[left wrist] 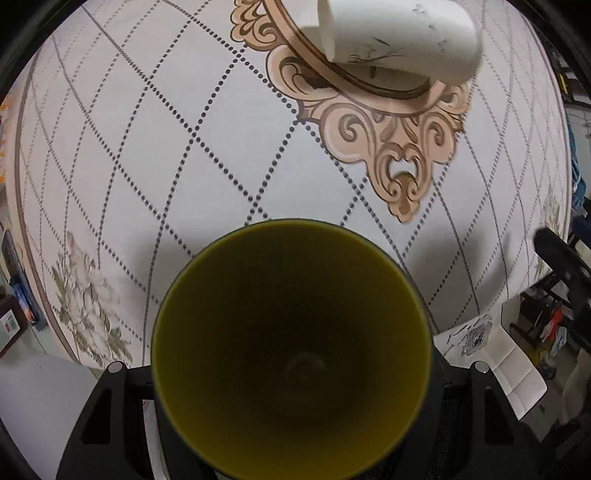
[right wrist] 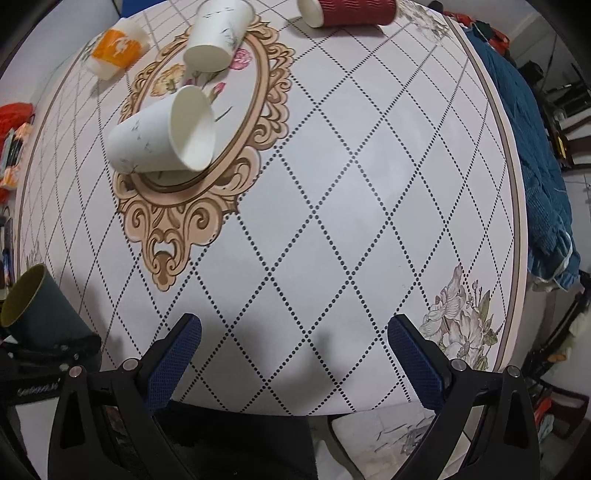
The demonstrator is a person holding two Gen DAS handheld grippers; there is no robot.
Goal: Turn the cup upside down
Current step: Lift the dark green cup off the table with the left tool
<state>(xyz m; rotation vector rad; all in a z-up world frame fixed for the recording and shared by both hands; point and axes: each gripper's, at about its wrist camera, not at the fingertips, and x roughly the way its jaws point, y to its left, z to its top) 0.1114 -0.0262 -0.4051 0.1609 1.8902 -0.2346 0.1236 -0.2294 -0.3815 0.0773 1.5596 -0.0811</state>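
Observation:
My left gripper (left wrist: 291,398) is shut on a dark green cup (left wrist: 291,350) with a yellow-olive inside; its open mouth faces the camera and hides the fingers. The same cup (right wrist: 40,310) shows at the lower left of the right wrist view, held tilted above the table's near edge. My right gripper (right wrist: 293,354) is open and empty, its blue pads (right wrist: 177,354) wide apart over the table's near edge.
A white paper cup (right wrist: 162,136) lies on its side on the table's ornate medallion (right wrist: 177,214); it also shows in the left wrist view (left wrist: 399,37). Another white cup (right wrist: 218,33), an orange cup (right wrist: 114,48) and a red ribbed cup (right wrist: 347,11) lie farther back. A blue cloth (right wrist: 535,155) hangs to the right.

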